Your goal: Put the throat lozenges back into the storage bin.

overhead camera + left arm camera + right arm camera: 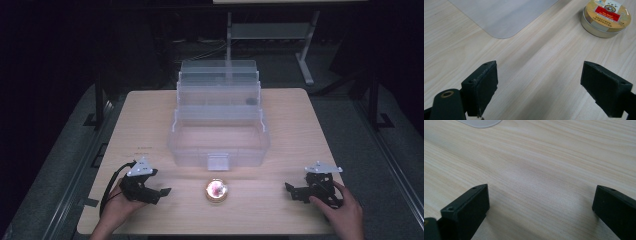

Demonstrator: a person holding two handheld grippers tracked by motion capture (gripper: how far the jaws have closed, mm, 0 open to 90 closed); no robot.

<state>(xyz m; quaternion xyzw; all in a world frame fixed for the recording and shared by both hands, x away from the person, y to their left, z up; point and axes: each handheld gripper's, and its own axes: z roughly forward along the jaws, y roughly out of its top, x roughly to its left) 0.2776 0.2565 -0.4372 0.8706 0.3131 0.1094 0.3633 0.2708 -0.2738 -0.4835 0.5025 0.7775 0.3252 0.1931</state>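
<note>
On the counter (pixel 150 115): one clear tiered box (pixel 218 131), open, mid-counter; one round tin (pixel 217 190) just in front of it, between the tongs.
Left tongs (pixel 159 192): apart, empty, resting near the tin.
Right tongs (pixel 292 192): apart, empty.
Risk: the tin looks low and smooth-sided, so a shallow pinch could let it slip or skid away.
Count: one box, one tin, two tongs.

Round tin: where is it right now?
In the high view the round tin sits on the table near its front edge, just in front of the clear plastic box, between the left gripper and right gripper.
</note>
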